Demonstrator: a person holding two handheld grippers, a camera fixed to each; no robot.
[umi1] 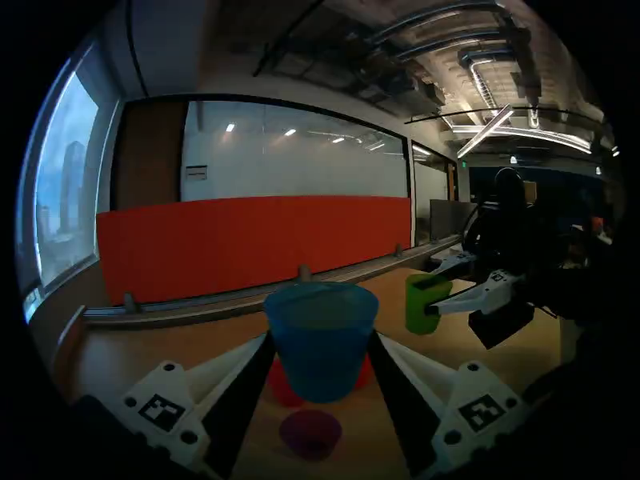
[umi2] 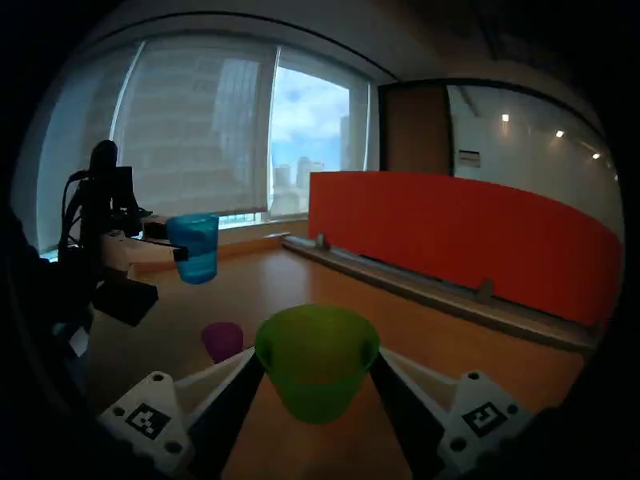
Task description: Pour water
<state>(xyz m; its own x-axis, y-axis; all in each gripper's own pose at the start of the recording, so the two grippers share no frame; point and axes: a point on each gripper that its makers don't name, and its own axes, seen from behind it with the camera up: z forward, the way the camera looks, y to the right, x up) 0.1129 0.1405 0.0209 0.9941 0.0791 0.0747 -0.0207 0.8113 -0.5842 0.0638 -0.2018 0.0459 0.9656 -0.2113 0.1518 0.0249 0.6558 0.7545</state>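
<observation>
over the wooden table (umi1: 120, 352), the left gripper (umi1: 322, 346) gripped the upright blue cup (umi1: 322, 320) between both fingers. the right gripper (umi2: 318, 362) likewise clamped the green cup (umi2: 318, 336). a small purple cup (umi1: 310, 434) stood below. pouring well probably meant bringing the rims close and tilting slowly.

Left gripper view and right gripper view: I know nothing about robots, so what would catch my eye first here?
A blue cup is clamped in the left gripper, mid-frame in the left gripper view, and a green cup in the right gripper in the right gripper view. Behind them a bright red partition runs along the wooden table's far edge; a small purple cup stands on the table.
</observation>
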